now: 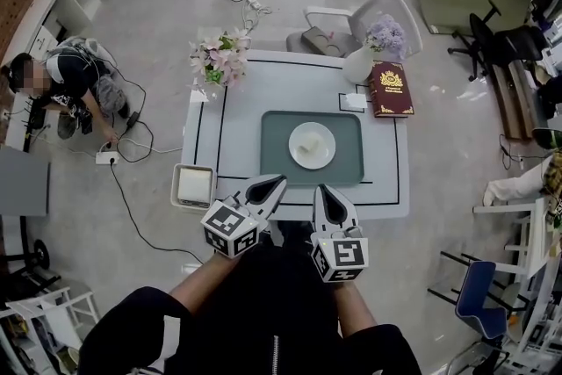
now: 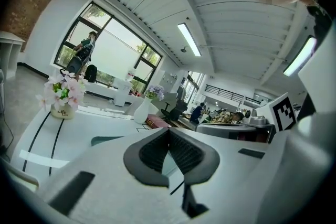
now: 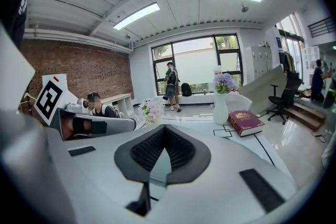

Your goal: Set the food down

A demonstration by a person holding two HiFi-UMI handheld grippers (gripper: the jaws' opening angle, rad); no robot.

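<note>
Head view: the plate of food [image 1: 312,145] rests on the green mat [image 1: 281,167] at the middle of the worktop [image 1: 237,127]. The left gripper [image 1: 274,183] and right gripper [image 1: 327,191] hang at its near edge, apart from the plate.

Left gripper view: its jaws are pressed together and empty.

Right gripper view: its jaws are likewise together on nothing.

The setting-down looks done, and nothing seems left.

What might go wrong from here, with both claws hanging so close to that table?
Both claws look shut and empty. The left claw hangs near the white box at the corner of the table; a sideways swing might knock it off. The right claw points toward the green tray; a push forward could shove it and slide the plate. A cable trails beside the table, so a step that way might snag it.
</note>
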